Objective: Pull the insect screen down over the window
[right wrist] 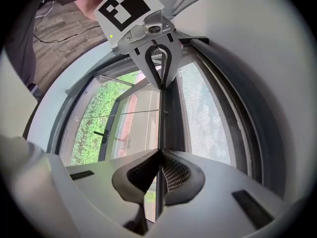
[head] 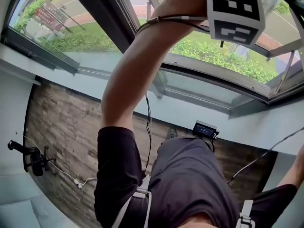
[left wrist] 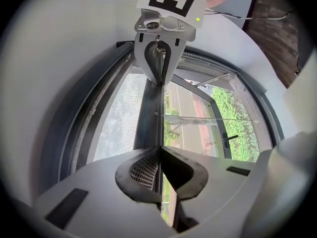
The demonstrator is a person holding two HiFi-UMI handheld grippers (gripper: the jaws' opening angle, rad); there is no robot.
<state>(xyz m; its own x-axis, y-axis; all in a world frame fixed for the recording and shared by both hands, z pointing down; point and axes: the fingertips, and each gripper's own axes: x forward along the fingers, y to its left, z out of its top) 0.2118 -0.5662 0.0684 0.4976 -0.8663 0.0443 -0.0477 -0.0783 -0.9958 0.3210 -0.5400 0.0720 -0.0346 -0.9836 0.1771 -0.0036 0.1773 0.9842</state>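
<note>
Station: a person stands close against the window frame (head: 42,49), the left arm (head: 128,80) raised high toward the opening, with a plank floor (head: 61,127) underfoot.
Grip, left: the left tongs (left wrist: 159,150) are clenched on the thin lip of the pull bar (left wrist: 148,118). The ribbed pads meet on it with no gap to be seen.
Grip, right: the right tongs (right wrist: 159,151) are clamped on that same lip from the opposite end. Each tool appears at the far end in the other's gripper view, so the two face one another along the bar.
Task item: the insect screen (left wrist: 116,123) is drawn part of the way over the opening. Its mesh lies on one side of the bar, and on the other side the opening is bare, with greenery (left wrist: 233,108) and a road in plain sight.
Reason for hold (judged): one grip at each end should keep the bar square in its side tracks. The lip appears to be the only part thin enough to pinch.
Stage (judged): mid-pull, with a good share of the opening not yet covered.
Next requirement (judged): an equal downward pull at both ends until the bar reaches the bottom of the frame.
Risk (judged): uneven pull could rack and jam the bar. The narrow lip could also slip from the pads, and a sprung screen would then retract.
</note>
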